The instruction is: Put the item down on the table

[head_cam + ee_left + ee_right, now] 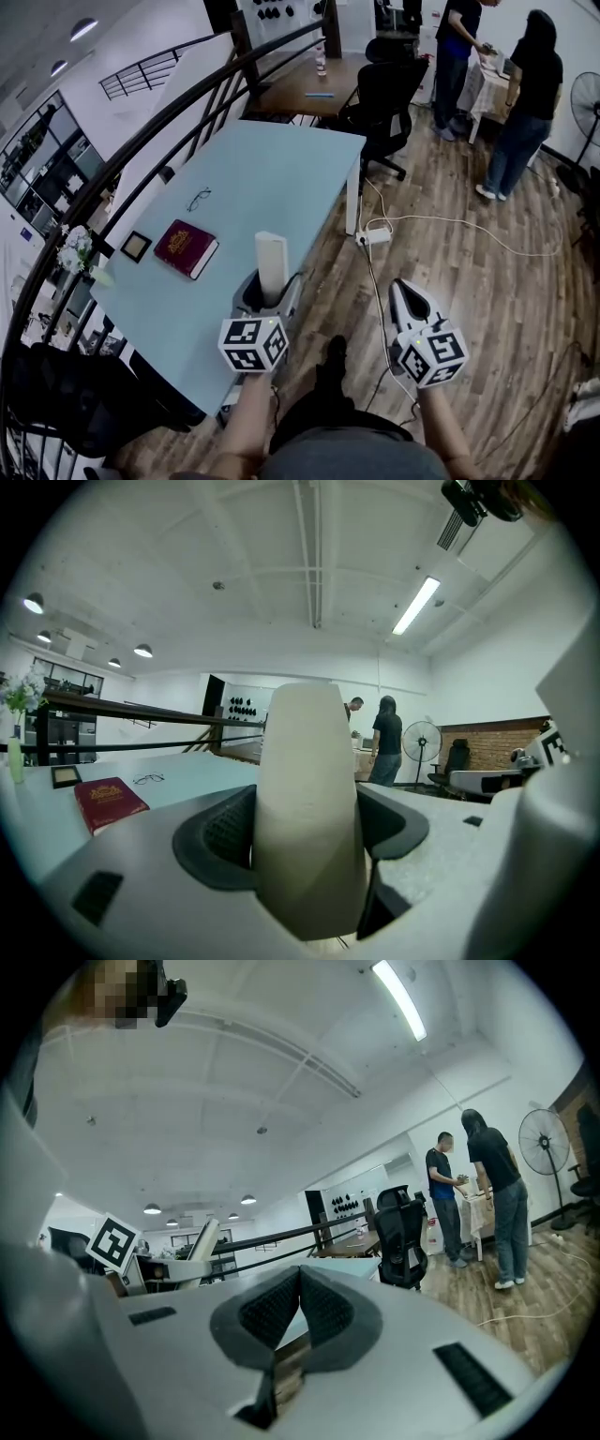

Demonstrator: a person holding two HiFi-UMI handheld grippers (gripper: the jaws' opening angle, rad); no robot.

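Note:
A cream, upright, rounded-top item (271,263) stands between the jaws of my left gripper (268,292), which is shut on it above the near edge of the light-blue table (272,169). In the left gripper view the item (309,799) fills the middle, with a dark pad pressed against each side. My right gripper (404,290) hangs over the wooden floor to the right of the table, off its edge. Its pads (323,1312) meet with nothing between them.
On the table lie a red book (186,247), a pair of glasses (198,198) and a small framed square (136,247). Flowers (75,251) stand by the railing at left. A black chair (384,98), a power strip (375,236) with a cable, and two people (525,103) are beyond.

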